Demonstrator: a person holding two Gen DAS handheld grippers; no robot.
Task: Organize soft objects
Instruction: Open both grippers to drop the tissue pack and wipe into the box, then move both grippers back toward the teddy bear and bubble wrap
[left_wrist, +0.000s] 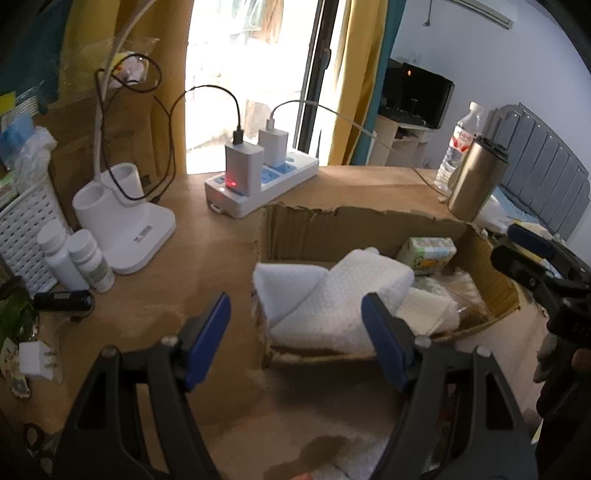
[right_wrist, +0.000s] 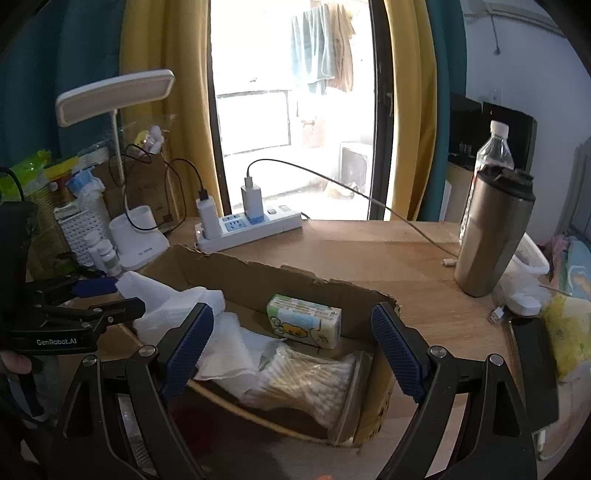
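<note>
A torn cardboard box (left_wrist: 369, 229) (right_wrist: 258, 280) lies on the wooden desk. Draped over its left end is a white padded cloth (left_wrist: 332, 295) (right_wrist: 155, 299). Inside lie a green tissue pack (left_wrist: 430, 253) (right_wrist: 304, 325), a bag of cotton swabs (right_wrist: 317, 384) and more white cloths (right_wrist: 225, 343). My left gripper (left_wrist: 295, 332) (right_wrist: 110, 297) is open at the box's left end, its pads just short of the draped cloth and not pressing on it. My right gripper (right_wrist: 293, 332) (left_wrist: 535, 266) hovers open over the box, with nothing between its fingers.
Behind the box lies a power strip (left_wrist: 258, 184) (right_wrist: 251, 225) with chargers and trailing cables. A lamp base (left_wrist: 125, 225), white bottles (left_wrist: 74, 258) and a white basket (left_wrist: 22, 236) crowd the left. A steel tumbler (right_wrist: 495, 236), water bottle (right_wrist: 495, 147) and yellow sponge (right_wrist: 565, 332) stand right.
</note>
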